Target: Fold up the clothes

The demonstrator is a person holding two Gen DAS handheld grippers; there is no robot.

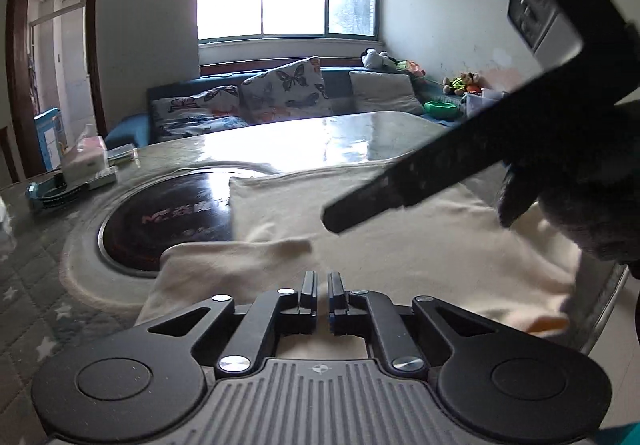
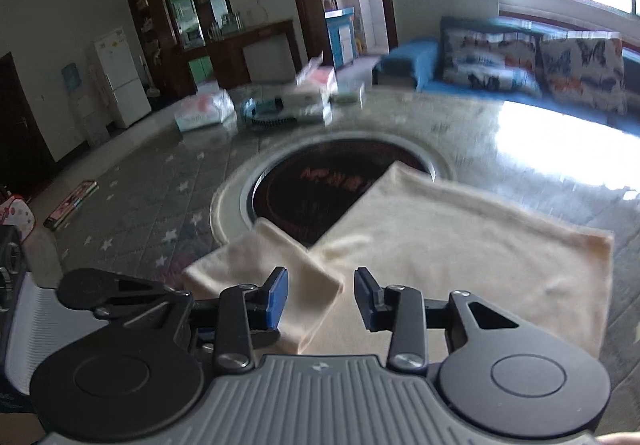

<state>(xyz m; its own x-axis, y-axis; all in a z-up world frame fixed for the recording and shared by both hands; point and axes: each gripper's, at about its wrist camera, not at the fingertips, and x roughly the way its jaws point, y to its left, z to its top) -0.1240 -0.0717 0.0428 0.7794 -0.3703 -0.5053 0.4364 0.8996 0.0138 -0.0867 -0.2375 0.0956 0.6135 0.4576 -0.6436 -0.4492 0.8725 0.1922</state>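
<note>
A cream garment (image 1: 400, 245) lies flat on the table, its far corner over the dark round hotplate (image 1: 168, 221). One sleeve (image 2: 264, 269) is folded in on the left. My left gripper (image 1: 322, 291) hangs low over the garment's near part, shut to a thin slit; I cannot tell if fabric is pinched. My right gripper (image 2: 321, 295) hovers open above the folded sleeve and the garment (image 2: 460, 257), nothing between its fingers. In the left wrist view the right gripper's finger (image 1: 400, 181) reaches in from the right, held by a hand in a dark glove (image 1: 576, 189).
The hotplate (image 2: 320, 185) sits in a pale ring in the grey star-patterned table cover (image 2: 152, 205). Tissue packs and boxes (image 2: 304, 93) crowd the far table edge. A blue sofa with butterfly cushions (image 1: 280, 89) stands beyond. The glossy table top (image 1: 320, 141) reflects the window.
</note>
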